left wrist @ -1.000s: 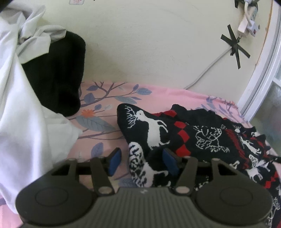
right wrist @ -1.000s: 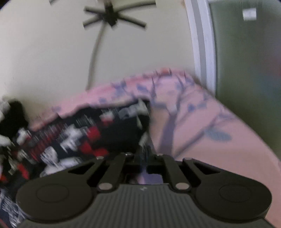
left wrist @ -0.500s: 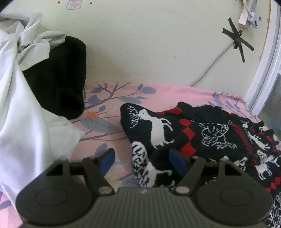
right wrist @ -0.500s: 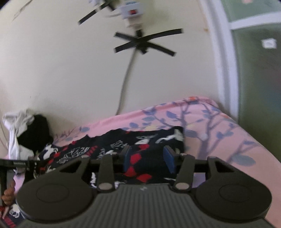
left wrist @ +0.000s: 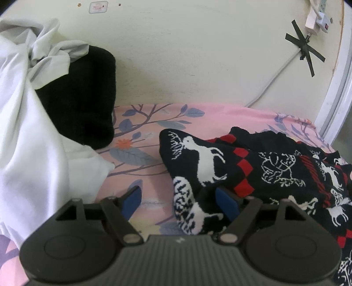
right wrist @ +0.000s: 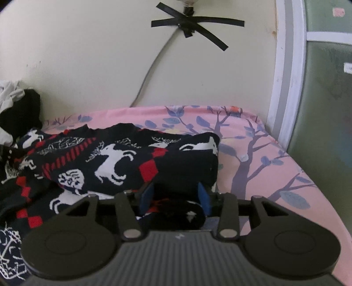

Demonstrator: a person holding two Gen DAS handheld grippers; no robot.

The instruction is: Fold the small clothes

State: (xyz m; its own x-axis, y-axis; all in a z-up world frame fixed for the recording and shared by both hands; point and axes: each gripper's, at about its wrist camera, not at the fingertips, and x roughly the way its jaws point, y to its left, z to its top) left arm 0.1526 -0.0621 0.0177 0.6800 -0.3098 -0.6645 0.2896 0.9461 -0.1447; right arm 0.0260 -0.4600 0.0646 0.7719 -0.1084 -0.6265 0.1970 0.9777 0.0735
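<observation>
Over the reindeer sweater [left wrist: 259, 167], both hand-held grippers tilt downward, jaws apart.

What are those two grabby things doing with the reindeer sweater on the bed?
A person is folding the reindeer sweater on the pink floral bedsheet. The left gripper has just been opening, one sleeve end lying loose between its pads. The right gripper has just been closing around the sweater's other folded edge. A white garment waits nearby.

no legible text, wall sticker [left wrist: 98, 7] unreadable
</observation>
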